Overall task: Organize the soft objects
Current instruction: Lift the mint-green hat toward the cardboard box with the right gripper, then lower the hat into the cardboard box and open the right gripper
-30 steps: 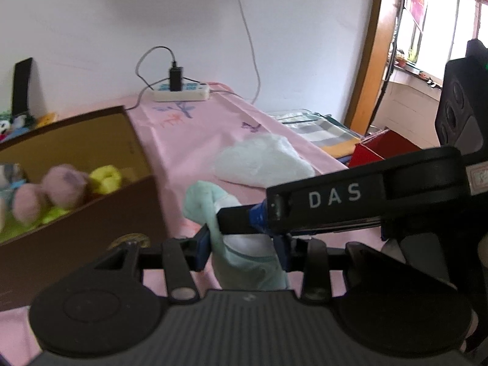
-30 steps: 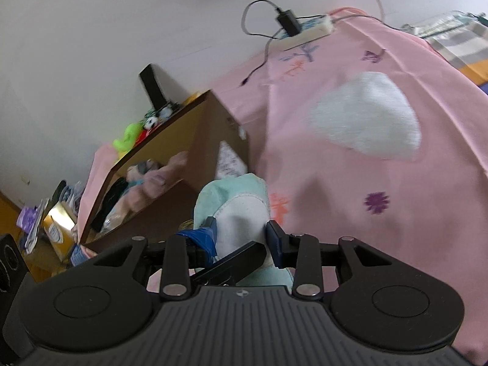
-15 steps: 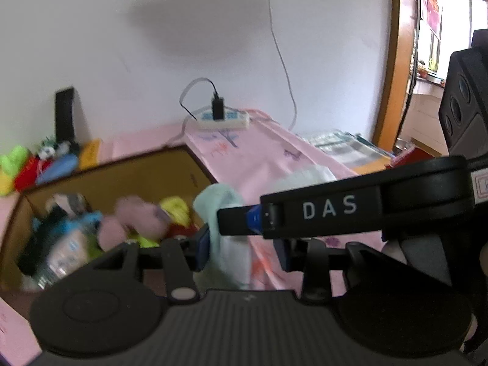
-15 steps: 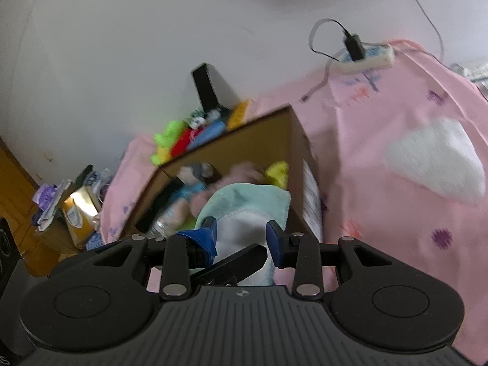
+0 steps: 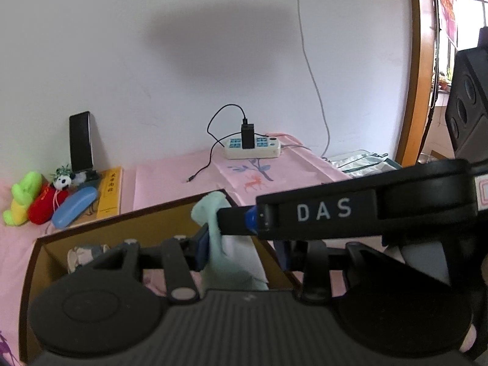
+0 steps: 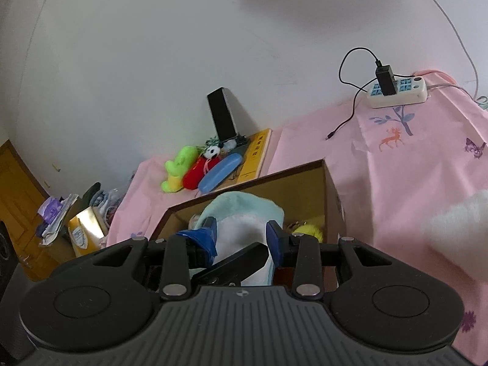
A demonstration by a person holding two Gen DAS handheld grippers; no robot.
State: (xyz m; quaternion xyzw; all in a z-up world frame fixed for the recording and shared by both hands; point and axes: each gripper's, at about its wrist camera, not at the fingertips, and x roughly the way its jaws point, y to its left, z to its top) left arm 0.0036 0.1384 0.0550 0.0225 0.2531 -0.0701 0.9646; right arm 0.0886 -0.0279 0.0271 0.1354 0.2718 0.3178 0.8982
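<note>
A mint-green and white soft cloth (image 5: 222, 244) hangs bunched above the open brown cardboard box (image 5: 137, 222). My left gripper (image 5: 242, 253) is shut on it, blue pads pressing its sides. In the right wrist view the same cloth (image 6: 244, 210) sits pinched in my right gripper (image 6: 242, 239), also shut on it, over the box (image 6: 289, 186). The black finger marked DAS (image 5: 323, 213) belongs to the right gripper and crosses the left view. A white fluffy piece (image 6: 457, 222) lies on the pink sheet to the right of the box.
The box holds soft toys, among them a yellow one (image 6: 308, 230). By the wall lie a green plush (image 5: 21, 195), a red plush (image 5: 45, 202), a blue case (image 5: 74, 202), a yellow book (image 5: 109, 192) and a black slab (image 5: 80, 140). A power strip (image 5: 253, 148) sits at the back.
Both grippers rose and swung left with the cloth, from over the pink sheet beside the box to above the box opening. Both grips look unchanged.
</note>
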